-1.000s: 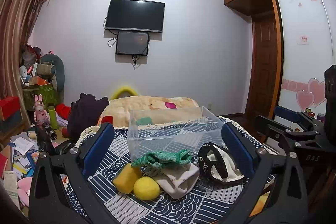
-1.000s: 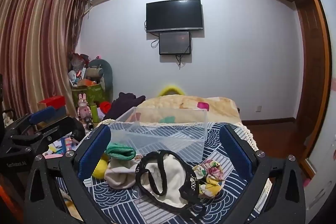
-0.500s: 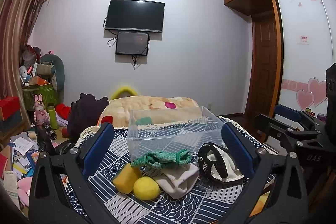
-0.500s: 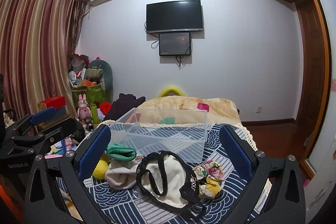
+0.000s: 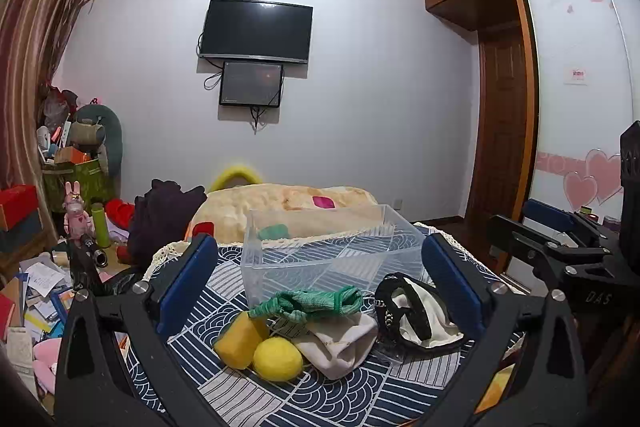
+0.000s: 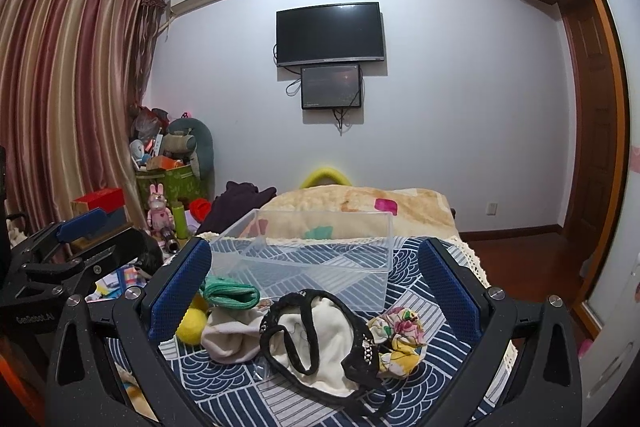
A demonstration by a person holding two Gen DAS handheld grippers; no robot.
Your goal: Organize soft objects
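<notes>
A clear plastic bin (image 5: 332,255) stands empty on a blue patterned cloth (image 5: 280,395). In front of it lie a yellow ball (image 5: 278,359), an orange sponge (image 5: 236,341), a green knit cloth (image 5: 316,301), a beige cloth (image 5: 340,343) and a black-and-white garment (image 5: 416,315). My left gripper (image 5: 320,267) is open above them, holding nothing. In the right wrist view the bin (image 6: 312,259), the garment (image 6: 320,339), a floral scrunchie (image 6: 396,339), the green cloth (image 6: 228,293) and the ball (image 6: 192,325) show. My right gripper (image 6: 316,267) is open and empty.
A bed with a beige quilt (image 5: 288,203) lies behind the bin. A dark garment (image 5: 160,219) and cluttered toys and boxes (image 5: 72,187) are at the left. A wardrobe and door (image 5: 504,147) stand at the right. The right gripper's body (image 5: 560,251) sits at the right.
</notes>
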